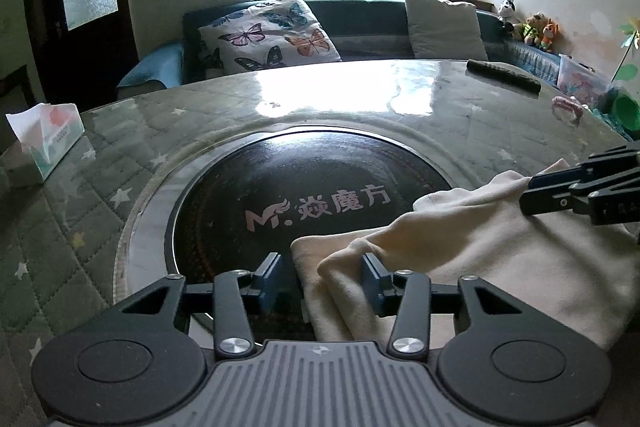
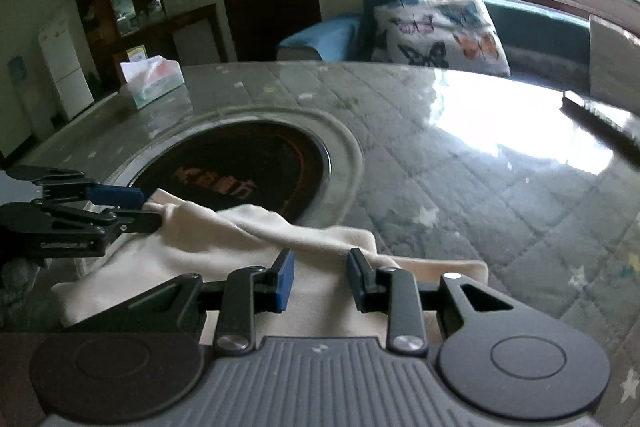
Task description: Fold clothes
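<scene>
A cream cloth lies rumpled on the near side of the table, partly over the black round hob plate. My left gripper stands open over the cloth's left corner; a raised fold sits between its blue pads without being pinched. From the right, my right gripper reaches in with its jaws closed on the cloth's far right edge, which is lifted. In the right wrist view the cloth fills the gap of the right gripper, and the left gripper is at the left, at the cloth's end.
The table has a green quilted cover under glass. A tissue box stands at its left edge, a dark remote at the far right, a pink item and green containers beyond. A sofa with a butterfly cushion lies behind.
</scene>
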Demonstrator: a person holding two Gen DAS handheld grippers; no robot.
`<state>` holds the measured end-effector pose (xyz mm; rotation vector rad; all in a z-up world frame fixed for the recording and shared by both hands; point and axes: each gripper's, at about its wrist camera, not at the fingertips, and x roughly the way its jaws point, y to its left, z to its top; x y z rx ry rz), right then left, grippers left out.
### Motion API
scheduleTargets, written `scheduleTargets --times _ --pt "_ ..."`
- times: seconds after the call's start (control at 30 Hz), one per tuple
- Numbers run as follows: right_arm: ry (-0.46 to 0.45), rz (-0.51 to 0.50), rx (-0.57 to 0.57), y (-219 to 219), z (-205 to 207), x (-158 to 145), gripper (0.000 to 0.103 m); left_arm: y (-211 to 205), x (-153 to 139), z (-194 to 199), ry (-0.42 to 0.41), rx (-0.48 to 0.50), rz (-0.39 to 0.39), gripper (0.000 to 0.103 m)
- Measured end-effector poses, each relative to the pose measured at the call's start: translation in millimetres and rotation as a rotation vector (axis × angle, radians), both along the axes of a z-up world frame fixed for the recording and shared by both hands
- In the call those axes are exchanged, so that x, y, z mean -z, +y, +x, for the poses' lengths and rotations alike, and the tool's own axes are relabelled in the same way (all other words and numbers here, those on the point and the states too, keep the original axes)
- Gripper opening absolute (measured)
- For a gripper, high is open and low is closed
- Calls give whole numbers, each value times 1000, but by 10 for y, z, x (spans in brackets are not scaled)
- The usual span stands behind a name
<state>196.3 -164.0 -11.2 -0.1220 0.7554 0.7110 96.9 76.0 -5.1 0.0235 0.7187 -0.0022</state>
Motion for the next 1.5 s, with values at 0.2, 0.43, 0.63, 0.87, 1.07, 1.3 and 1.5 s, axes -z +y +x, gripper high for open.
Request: scheduleTargets --times 0.2,0.43,0.63,0.87,1.07,1.3,1.5 --pt "-15 10 5 25 -14 -42 33 8 -57 -5 -8 -4 -13 69" --pt "-18 -18 11 73 -42 -25 39 -46 -57 49 -4 -13 -5 84" --pt "-50 -38 -24 134 -242 -55 48 -42 -69 23 -5 -28 5 98" --pt "-104 -58 -66 262 -556 -81 63 -25 -97 -24 -7 -47 3 103" --pt "-149 -84 -143 478 -842 -94 74 13 -110 -70 -5 -66 -2 103" --pt "-196 -125 -215 748 -1064 -47 76 149 -164 -143 -14 -114 -16 103" --pt "-220 -156 -265 968 -1210 19 76 278 -201 -193 -16 -161 -34 103"
